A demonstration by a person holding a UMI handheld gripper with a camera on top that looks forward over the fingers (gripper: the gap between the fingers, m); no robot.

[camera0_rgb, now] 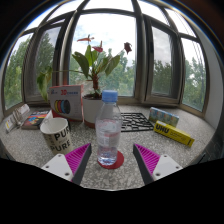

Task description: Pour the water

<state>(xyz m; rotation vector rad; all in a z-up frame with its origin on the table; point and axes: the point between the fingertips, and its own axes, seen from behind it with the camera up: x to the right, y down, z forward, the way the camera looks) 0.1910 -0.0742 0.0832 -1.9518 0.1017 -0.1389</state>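
Approaching the water bottle (108, 116), which stands capped on a red coaster at centre frame, just ahead of my spread, empty jaws. The paper cup (56, 133) waits left of it on the table (170, 160). Next I judge: advance, straddle the bottle, clamp.

You're shooting into bright daylight from the bay windows (110, 50): glass nearly blown out, plant (95, 62) and bottle (108, 128) backlit, near sides dim. Strong fisheye bend in window frames twd edges. Bench (150, 145) softly lit, shadows faint.
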